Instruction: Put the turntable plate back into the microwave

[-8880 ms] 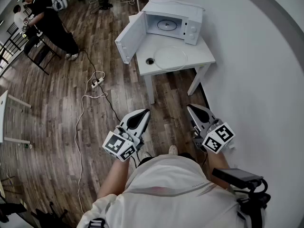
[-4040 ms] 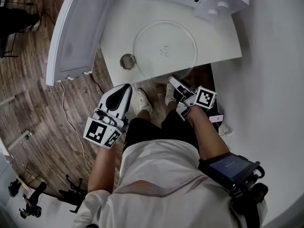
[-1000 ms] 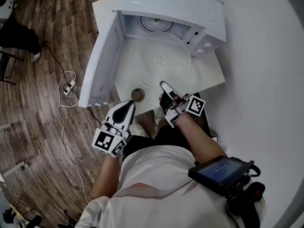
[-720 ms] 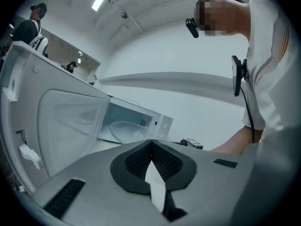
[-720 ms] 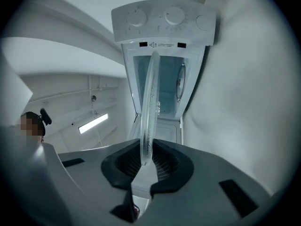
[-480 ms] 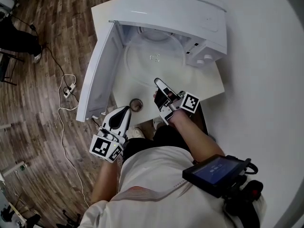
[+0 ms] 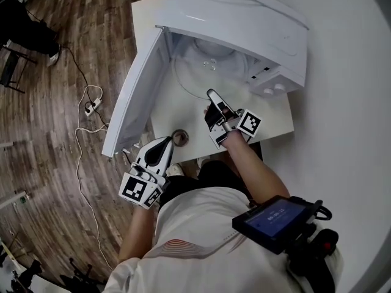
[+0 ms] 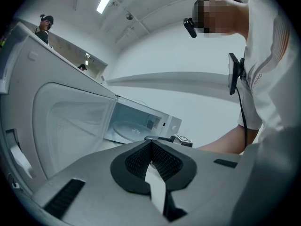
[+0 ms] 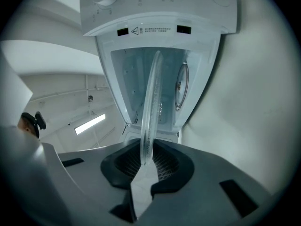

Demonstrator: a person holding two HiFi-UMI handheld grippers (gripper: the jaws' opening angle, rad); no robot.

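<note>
Glass turntable plate (image 7: 204,69) is held flat by its near rim, with its far half already inside the microwave (image 7: 244,17) cavity, probably so it can slide in level. Right gripper (image 7: 212,96) pinches that rim, its jaws nearly together on the thin glass. Door (image 7: 134,96) stands swung wide to the left, leaving the opening free. Left gripper (image 7: 164,144), pressed together and empty, waits by the table (image 7: 272,112) edge near a small round part (image 7: 179,138). A second ago the plate hung over the table in front of the microwave; now it has entered the opening.
</note>
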